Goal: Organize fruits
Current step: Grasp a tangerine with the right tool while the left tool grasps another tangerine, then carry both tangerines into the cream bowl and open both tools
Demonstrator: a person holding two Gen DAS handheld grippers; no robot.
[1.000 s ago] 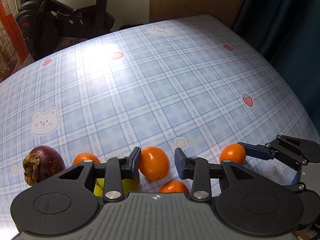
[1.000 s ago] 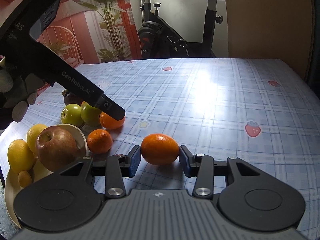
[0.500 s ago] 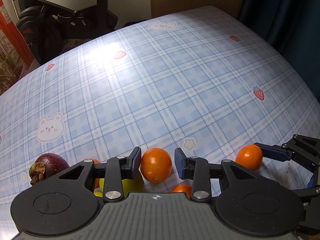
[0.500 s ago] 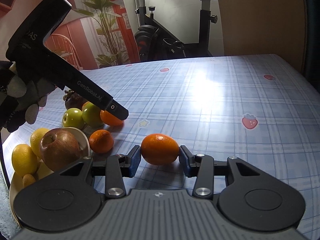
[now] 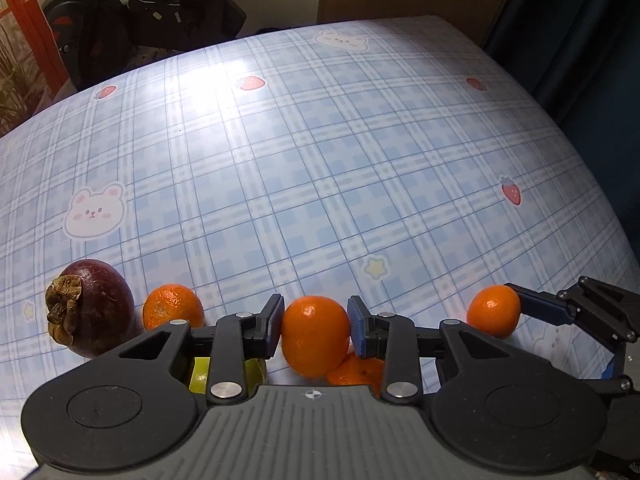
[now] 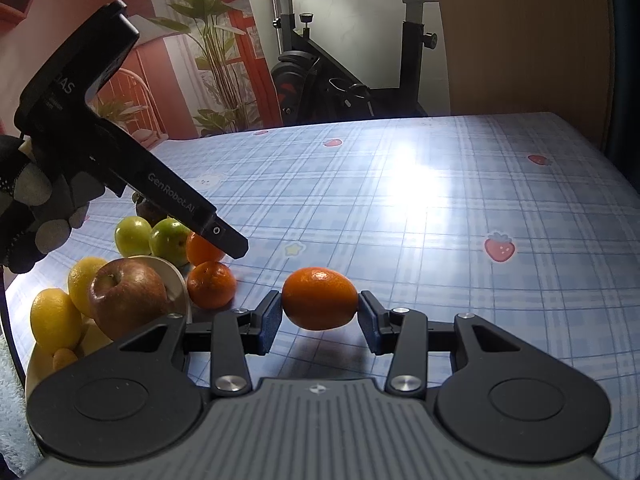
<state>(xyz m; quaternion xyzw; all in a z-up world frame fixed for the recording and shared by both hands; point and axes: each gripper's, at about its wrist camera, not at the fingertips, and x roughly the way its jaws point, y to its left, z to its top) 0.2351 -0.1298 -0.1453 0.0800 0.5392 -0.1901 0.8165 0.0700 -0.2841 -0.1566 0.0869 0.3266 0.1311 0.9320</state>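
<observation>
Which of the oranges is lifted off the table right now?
The oval orange clamped in the right gripper: its shadow lies separately on the cloth below, while the other oranges sit on the table by the bowl.

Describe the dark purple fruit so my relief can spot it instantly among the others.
Start at the white bowl of lemons and an apple at the table's left edge, then look past the two green apples beyond it. The mangosteen sits on the tablecloth beside a small orange; it alone is dark purple, with a dried brown calyx.
</observation>
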